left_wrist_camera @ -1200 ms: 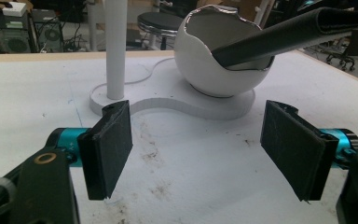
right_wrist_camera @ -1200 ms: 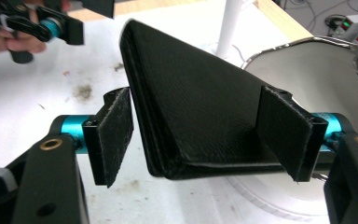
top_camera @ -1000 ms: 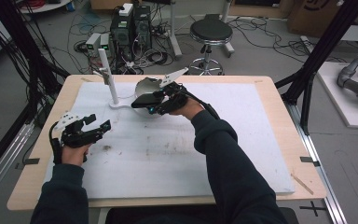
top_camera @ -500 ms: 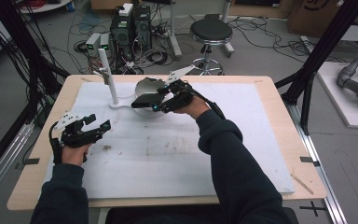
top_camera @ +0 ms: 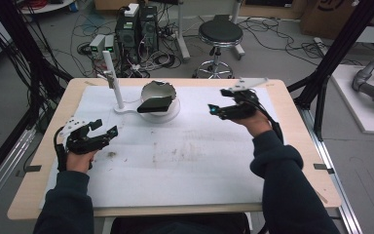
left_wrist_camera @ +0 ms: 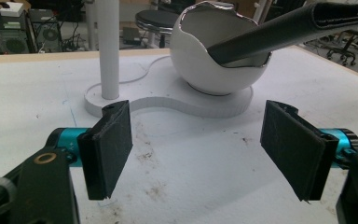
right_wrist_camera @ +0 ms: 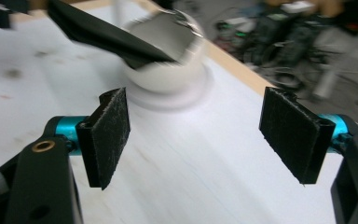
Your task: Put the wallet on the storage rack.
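1. Since the earlier frame, the right gripper (top_camera: pixel 213 110) has left the bowl (top_camera: pixel 159 92) and now hangs over the right half of the table (top_camera: pixel 292 122), near its far edge. Its jaws are spread wide with nothing between them, as the right gripper view also shows.

2. Left behind is a dark flat case (top_camera: pixel 155 103), perhaps for glasses. One end rests inside the bowl and the other sticks out over the rim toward the table's left side. I judge it was put there on purpose, since it leans steadily on the rim.

3. This white bowl has a jagged edge like a broken eggshell. It sits on a flat white base (top_camera: pixel 126 109) near the middle of the far edge, and a white post (top_camera: pixel 113 78) rises from the same base, just to the left of the bowl.

4. At the near left part of the table, the left gripper (top_camera: pixel 108 130) hovers low over the white cover sheet (top_camera: pixel 199 156). Its jaws are also spread, empty, and pointed at the bowl, as if waiting.

5. Some brown stains mark the sheet's middle.
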`<state>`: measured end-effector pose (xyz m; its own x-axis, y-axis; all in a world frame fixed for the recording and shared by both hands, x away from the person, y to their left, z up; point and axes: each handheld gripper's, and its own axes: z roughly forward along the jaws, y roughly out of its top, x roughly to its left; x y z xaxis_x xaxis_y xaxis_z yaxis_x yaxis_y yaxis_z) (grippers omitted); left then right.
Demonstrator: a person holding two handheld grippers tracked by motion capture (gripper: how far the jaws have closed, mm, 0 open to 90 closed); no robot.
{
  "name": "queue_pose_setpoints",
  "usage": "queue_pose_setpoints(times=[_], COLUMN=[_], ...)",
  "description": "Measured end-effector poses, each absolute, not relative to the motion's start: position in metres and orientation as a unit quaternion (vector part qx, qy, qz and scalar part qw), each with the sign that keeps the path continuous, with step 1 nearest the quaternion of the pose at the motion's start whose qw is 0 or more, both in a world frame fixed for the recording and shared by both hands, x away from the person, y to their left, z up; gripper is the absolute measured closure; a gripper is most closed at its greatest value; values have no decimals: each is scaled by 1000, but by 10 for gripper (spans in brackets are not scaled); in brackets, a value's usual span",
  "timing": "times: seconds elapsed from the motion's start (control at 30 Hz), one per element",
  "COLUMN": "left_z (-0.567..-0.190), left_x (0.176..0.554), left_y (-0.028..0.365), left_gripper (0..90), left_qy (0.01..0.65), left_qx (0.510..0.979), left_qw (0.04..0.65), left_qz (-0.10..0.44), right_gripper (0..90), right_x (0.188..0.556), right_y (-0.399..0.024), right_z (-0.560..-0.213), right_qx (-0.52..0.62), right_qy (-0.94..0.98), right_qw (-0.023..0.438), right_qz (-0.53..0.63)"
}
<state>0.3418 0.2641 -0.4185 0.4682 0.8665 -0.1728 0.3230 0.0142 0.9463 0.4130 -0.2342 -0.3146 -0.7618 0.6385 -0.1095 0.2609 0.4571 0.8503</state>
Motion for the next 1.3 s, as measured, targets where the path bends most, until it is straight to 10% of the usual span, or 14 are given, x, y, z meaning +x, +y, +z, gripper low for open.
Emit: queue_pose_setpoints(times=[0.43, 1.3], left_z=[-417, -415], left_x=[342, 338], left_y=[259, 258], left_gripper=[248, 248], left_qy=[447, 438], left_qx=[660, 657], left_qw=[550, 560], left_qz=[250, 250], right_gripper=[223, 214], right_x=[373, 353], right_y=[-329, -333], right_z=[-367, -395], right_qx=[389, 420], right_qy=[765, 751], right_qw=[268, 284], right_qz=[437, 423])
